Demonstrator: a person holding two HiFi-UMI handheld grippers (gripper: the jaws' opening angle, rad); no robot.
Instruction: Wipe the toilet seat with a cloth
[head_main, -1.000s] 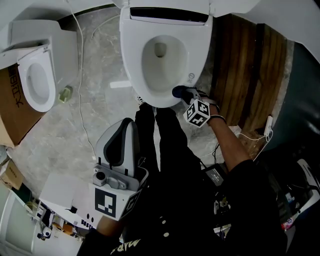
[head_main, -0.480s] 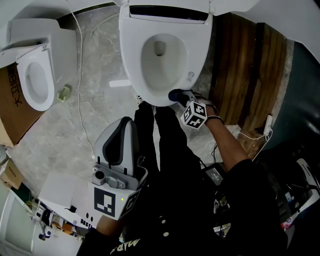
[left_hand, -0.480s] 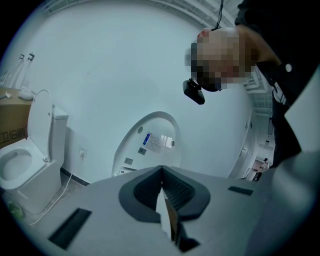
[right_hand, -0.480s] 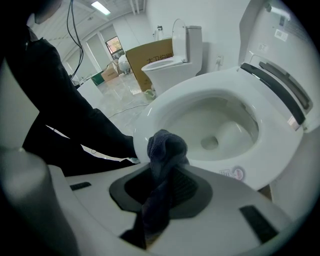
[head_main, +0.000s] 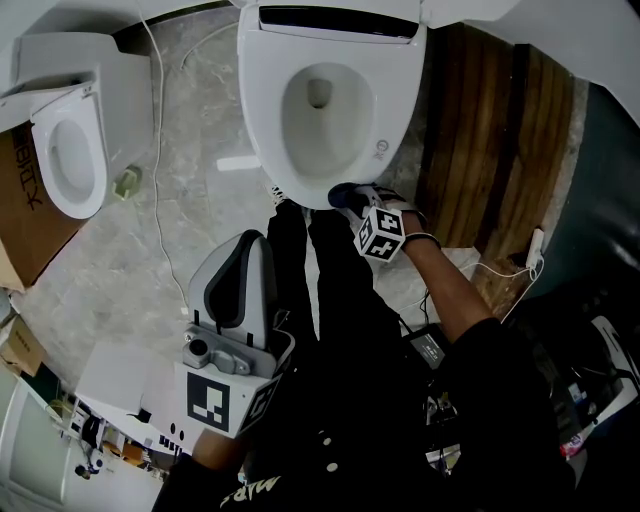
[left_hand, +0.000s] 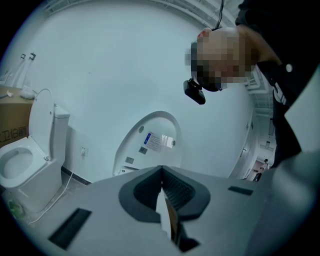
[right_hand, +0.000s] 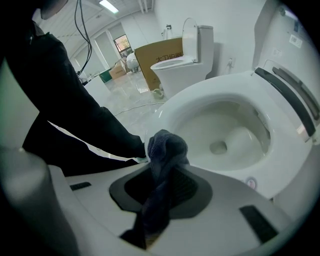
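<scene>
A white toilet with its lid up fills the top of the head view; its seat (head_main: 265, 120) rings the bowl. My right gripper (head_main: 345, 196) is shut on a dark blue cloth (head_main: 341, 192), which presses on the seat's front rim. In the right gripper view the cloth (right_hand: 165, 150) bunches out from between the jaws at the near edge of the seat (right_hand: 200, 102). My left gripper (head_main: 238, 285) is held low near the person's body, away from the toilet, jaws shut with nothing between them (left_hand: 162, 192).
A second white toilet (head_main: 65, 150) stands at the left beside a cardboard box (head_main: 22, 210). A white cable (head_main: 158, 170) runs over the grey marble floor. Wooden panelling (head_main: 490, 140) lies to the right of the toilet. The person's dark trouser legs (head_main: 325, 290) stand just before the bowl.
My right gripper has slid the cloth leftward along the seat's front rim. The left gripper has stayed in place.
</scene>
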